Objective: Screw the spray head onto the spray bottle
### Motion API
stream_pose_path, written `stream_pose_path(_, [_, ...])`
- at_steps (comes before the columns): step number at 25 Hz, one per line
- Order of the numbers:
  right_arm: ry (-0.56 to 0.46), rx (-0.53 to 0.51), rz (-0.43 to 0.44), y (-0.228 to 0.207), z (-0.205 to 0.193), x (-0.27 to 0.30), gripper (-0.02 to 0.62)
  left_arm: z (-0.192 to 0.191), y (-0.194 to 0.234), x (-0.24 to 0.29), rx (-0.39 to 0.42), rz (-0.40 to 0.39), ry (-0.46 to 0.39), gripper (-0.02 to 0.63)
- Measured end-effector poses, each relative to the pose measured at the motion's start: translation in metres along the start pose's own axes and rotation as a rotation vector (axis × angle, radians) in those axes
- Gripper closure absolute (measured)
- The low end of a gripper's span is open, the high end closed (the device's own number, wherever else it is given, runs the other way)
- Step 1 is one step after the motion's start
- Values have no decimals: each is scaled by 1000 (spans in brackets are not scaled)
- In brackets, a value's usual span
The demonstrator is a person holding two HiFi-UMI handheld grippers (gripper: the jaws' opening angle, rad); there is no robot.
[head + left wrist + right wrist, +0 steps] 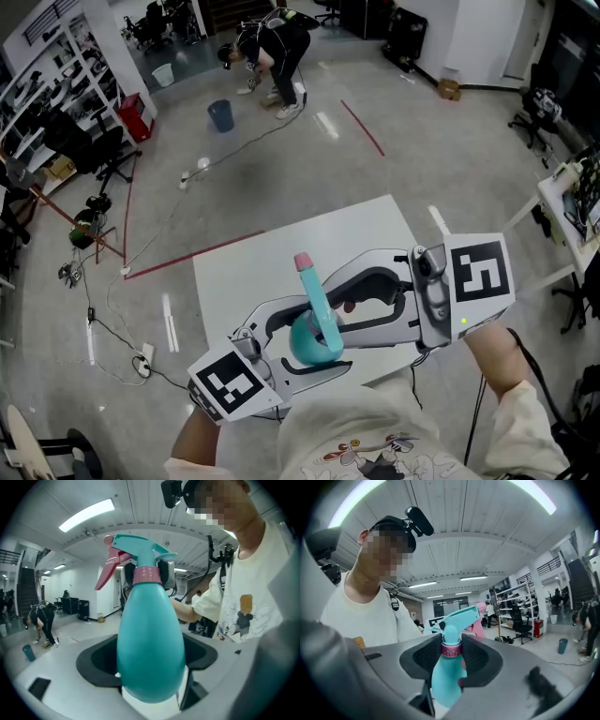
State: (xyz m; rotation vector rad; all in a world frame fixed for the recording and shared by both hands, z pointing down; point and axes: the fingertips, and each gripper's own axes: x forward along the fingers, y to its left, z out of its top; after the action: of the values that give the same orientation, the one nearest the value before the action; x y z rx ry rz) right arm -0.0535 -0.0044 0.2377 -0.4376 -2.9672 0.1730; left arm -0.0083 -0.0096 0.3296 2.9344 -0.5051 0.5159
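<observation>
Where the two tools meet, just below the middle of the head view, the teal spray bottle (306,342) is seen against the near part of the white table (244,272). The left gripper (149,663) is closed on the bottle's wide belly. In the left gripper view its dark pads are pressed against either side of the teal body, which fills the centre of the frame. The right gripper (451,652) is closed much more narrowly. In the right gripper view its pads are set against the pink collar (451,649) at the bottle's neck, low in the middle of the frame.

The spray head (457,619) is seated on top of the neck, directly above that collar, and its pink trigger (107,569) juts towards the upper left of the left gripper view. How far the collar is threaded on cannot be told.

At the top centre of the head view a person (277,47) is bent over. A blue bucket (221,115) stands on the floor nearby, to the lower left of the person. A red line (361,127) is marked on the floor to the right.
</observation>
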Motion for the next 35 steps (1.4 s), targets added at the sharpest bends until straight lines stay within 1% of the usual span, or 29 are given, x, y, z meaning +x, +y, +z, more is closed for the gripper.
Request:
stream_pose_path(3, [12,-10,-109,-19,-9,-8,462,-6,21,9,-28,158,17,206])
stream_pose_path(5, [15,-5,-193,-33,-14,-10,462,-10,38,10,-37,286,35,204])
stream_pose_path(8, [-6,35,-317,-52,-13,-10,462,-13,64,5,-22,504,58,206])
stream_pose_path(11, [-28,62,-418,-67,-11,-11,462,-14,82,-1,7,683,72,206])
stream_pose_path(14, [-23,57,-509,-80,-13,-9,462,-18,98,-7,25,812,97,205])
stream_pose_path(17, [-29,77,-630,-89,-18,-10,462,-23,109,-7,16,907,104,204])
stream_pose_path(19, [-36,76,-681,-89,-20,-9,462,-25,111,-4,-11,922,89,204])
stream_pose_path(20, [-35,69,-681,-87,-21,-7,460,-26,110,-3,-27,914,76,204])
stream_pose_path(21, [-32,65,-664,-84,-22,-5,456,-26,109,-3,-41,899,62,204])
stream_pose_path(24, [-10,83,-597,-79,-23,0,404,-29,112,-6,-65,848,35,205])
stream_pose_path(27, [25,74,-569,-76,-30,-2,394,-32,120,-15,-78,817,16,205])
stream_pose_path(30, [56,39,-566,-75,-34,-7,393,-36,129,-23,-70,784,-2,206])
stream_pose_path(32, [79,11,-569,-79,-34,-12,384,-38,135,-28,-46,751,-8,204])
stream_pose_path(33, [95,-6,-575,-83,-34,-14,374,-38,138,-30,-33,727,-11,205])
stream_pose_path(35, [121,-24,-588,-93,-36,-17,359,-40,139,-31,-7,653,-18,206])
